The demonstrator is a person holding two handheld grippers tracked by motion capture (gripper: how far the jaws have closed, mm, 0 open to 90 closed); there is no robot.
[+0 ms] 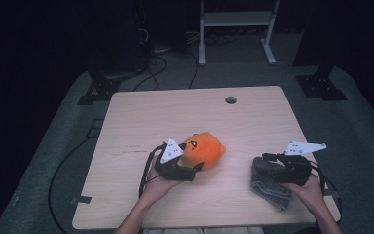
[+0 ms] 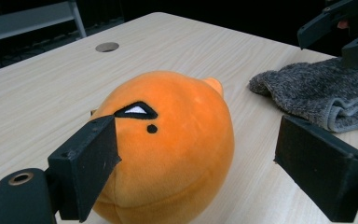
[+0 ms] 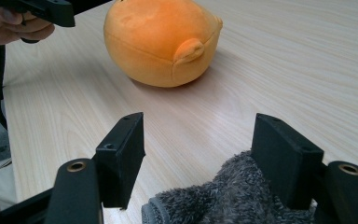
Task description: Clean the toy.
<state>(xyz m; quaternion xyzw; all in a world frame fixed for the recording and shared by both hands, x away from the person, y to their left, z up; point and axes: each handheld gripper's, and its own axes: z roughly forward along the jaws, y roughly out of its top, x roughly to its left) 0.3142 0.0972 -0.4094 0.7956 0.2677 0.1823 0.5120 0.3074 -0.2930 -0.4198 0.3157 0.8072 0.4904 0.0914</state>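
Observation:
An orange plush toy (image 1: pixel 205 150) with a small face lies at the middle of the wooden table (image 1: pixel 195 112). My left gripper (image 1: pixel 197 168) sits at its near left side. In the left gripper view its jaws (image 2: pixel 198 140) stand wide either side of the plush (image 2: pixel 177 140); the right pad is clear of it, so it is open. A grey fuzzy cloth (image 1: pixel 269 187) lies folded at the near right. My right gripper (image 1: pixel 268 157) rests over it, open, with the cloth (image 3: pixel 223 196) bunched low between its pads (image 3: pixel 200 135). The plush (image 3: pixel 158 42) lies ahead of it.
A round cable hole (image 1: pixel 231 100) sits near the table's far edge. Beyond the table, a white frame (image 1: pixel 236 29), black stand feet (image 1: pixel 321 87) and loose cables (image 1: pixel 151 68) stand on the grey floor. Bare wood stretches across the far half.

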